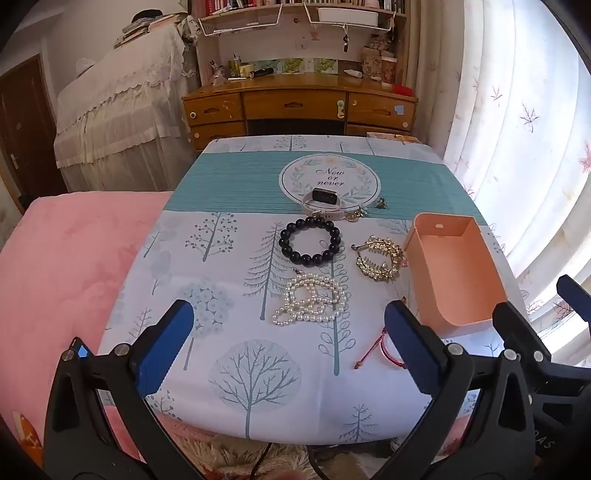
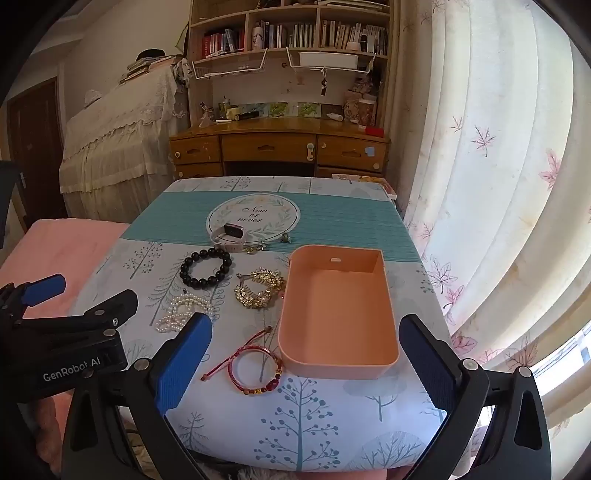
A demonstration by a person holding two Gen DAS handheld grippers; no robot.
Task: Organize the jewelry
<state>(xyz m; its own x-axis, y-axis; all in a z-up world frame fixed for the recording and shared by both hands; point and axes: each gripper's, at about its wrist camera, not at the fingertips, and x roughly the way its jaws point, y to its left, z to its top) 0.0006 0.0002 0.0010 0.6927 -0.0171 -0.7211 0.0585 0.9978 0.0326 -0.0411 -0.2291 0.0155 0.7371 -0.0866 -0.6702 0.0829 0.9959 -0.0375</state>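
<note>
Lying loose, pearl strand [image 1: 310, 301], black bead bracelet [image 1: 309, 240], peach tray [image 2: 338, 314], left claw [image 1: 291, 347] spread, right claw [image 2: 304, 373] spread

A lived-in bedroom in a home. A pink blanket [image 1: 70, 266] spreads over a bed at the left edge of a small table [image 1: 229, 387] dressed in a tree-print cloth. Beyond the table's far edge stands a wooden desk [image 2: 280, 147] with drawers, its top cluttered with bottles and cups. Above it a bookshelf [image 2: 295, 33] is packed with books, and wire baskets [image 2: 229, 66] hang beneath. A lace cover [image 1: 118, 103] drapes tall furniture near a brown door [image 1: 26, 125]. Leaf-patterned curtains [image 2: 498, 166] fill the right side, daylight coming through.
</note>
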